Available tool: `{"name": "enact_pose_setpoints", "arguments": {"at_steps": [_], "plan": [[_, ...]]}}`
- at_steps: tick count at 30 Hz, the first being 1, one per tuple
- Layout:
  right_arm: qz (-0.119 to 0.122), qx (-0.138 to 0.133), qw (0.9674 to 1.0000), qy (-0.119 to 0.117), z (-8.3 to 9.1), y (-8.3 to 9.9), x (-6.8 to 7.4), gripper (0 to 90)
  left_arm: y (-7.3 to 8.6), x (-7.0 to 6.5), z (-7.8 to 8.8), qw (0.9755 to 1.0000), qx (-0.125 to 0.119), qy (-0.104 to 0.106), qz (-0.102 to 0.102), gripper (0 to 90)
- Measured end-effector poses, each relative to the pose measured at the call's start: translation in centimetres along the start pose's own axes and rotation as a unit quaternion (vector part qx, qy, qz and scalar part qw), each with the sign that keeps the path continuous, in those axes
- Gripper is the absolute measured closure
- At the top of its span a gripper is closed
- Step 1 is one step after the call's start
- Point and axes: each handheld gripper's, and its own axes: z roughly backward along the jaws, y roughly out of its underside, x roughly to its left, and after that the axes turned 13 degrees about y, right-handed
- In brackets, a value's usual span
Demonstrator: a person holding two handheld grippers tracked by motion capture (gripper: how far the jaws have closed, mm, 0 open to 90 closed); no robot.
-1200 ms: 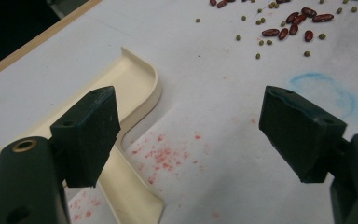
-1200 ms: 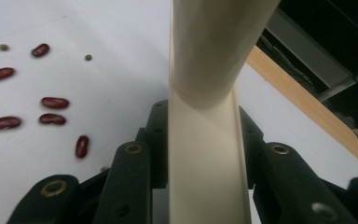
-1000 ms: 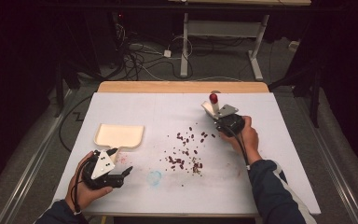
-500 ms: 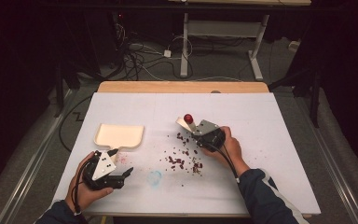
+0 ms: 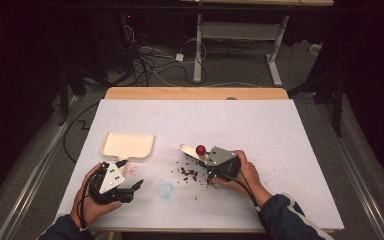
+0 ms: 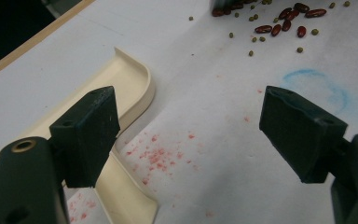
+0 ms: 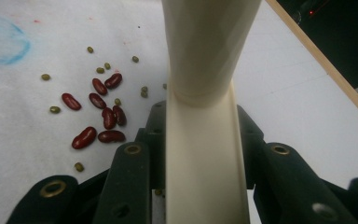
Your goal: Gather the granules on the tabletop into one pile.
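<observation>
The right claw [image 5: 207, 161] grips a cream scraper [image 7: 200, 112] just above the spilled beans [image 5: 189, 173]; it should drop its edge flat onto the surface [image 5: 280, 130] and sweep toward the dustpan [image 5: 128, 145]. The left claw [image 6: 191, 135] rests open beside that pan. The right gripper view separates red beans [image 7: 100, 116] from small green ones, which the high view blurs.
</observation>
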Motion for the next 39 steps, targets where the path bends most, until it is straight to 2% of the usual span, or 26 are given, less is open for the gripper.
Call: {"name": "enact_pose_setpoints", "arguments": {"at_steps": [3, 7, 8, 9, 12, 13, 14, 18, 20, 23, 24, 26, 30, 34, 36, 39], "plan": [[-0.002, -0.007, 1.0000, 0.003, 0.6, -0.2, -0.7, 67.5, 0.0, 0.0, 0.1, 1.0000, -0.001, 0.000, 0.001, 19.4], [-0.024, -0.016, 0.9995, 0.016, 1.2, -0.5, -2.4, 67.5, 0.0, 0.0, -0.1, 1.0000, 0.000, 0.002, 0.000, 19.5], [-0.024, -0.016, 0.9995, 0.016, 1.2, -0.5, -2.4, 67.5, 0.0, 0.0, -0.1, 1.0000, 0.000, 0.002, 0.000, 19.5], [-0.025, -0.016, 0.9993, 0.022, 1.1, -0.7, -3.2, 67.5, 0.0, 0.0, -0.1, 1.0000, 0.001, 0.002, 0.000, 19.4], [-0.028, -0.011, 0.9992, 0.026, 0.1, -1.1, -4.4, 67.5, -0.1, 0.0, -0.2, 1.0000, 0.001, 0.003, 0.002, 19.4], [-0.028, -0.011, 0.9992, 0.026, 0.1, -1.1, -4.4, 67.5, -0.1, 0.0, -0.2, 1.0000, 0.001, 0.003, 0.002, 19.5], [-0.033, -0.005, 0.9990, 0.029, -0.9, -1.4, -5.0, 67.5, -0.1, 0.0, -0.2, 1.0000, 0.000, 0.004, 0.002, 19.4], [-0.012, -0.001, 0.9987, 0.049, -3.0, -2.3, -5.2, 67.4, -0.1, 0.1, -0.3, 1.0000, 0.001, 0.006, 0.002, 19.4], [-0.006, -0.007, 0.9988, 0.048, -4.0, -2.7, -5.1, 67.4, 0.0, 0.2, -0.2, 1.0000, 0.000, 0.008, 0.004, 19.4], [0.027, -0.023, 0.9984, 0.044, -5.3, -3.1, -4.3, 67.4, 0.1, 0.2, -0.2, 0.9999, 0.000, 0.009, 0.005, 19.5], [0.027, -0.023, 0.9984, 0.044, -5.3, -3.1, -4.3, 67.4, 0.1, 0.2, -0.2, 0.9999, -0.001, 0.009, 0.006, 19.5], [0.046, -0.031, 0.9981, 0.026, -6.4, -3.3, -3.3, 67.4, 0.1, 0.2, -0.2, 0.9999, -0.003, 0.010, 0.008, 19.4], [0.059, -0.041, 0.9974, -0.008, -6.9, -3.5, -2.0, 67.4, 0.2, 0.2, -0.1, 0.9999, -0.001, 0.010, 0.008, 19.4], [0.087, -0.044, 0.9945, -0.037, -6.4, -3.0, -0.8, 66.8, 0.2, 0.2, -0.1, 0.9999, 0.003, 0.009, 0.006, 19.4], [0.099, -0.060, 0.9919, -0.051, -6.0, -2.6, -0.6, 66.6, 0.2, 0.1, 0.0, 0.9999, 0.001, 0.009, 0.006, 19.4], [0.090, -0.076, 0.9898, -0.080, -4.9, -1.7, -0.3, 66.4, 0.1, 0.1, 0.0, 1.0000, 0.001, 0.007, 0.005, 19.4]]}}
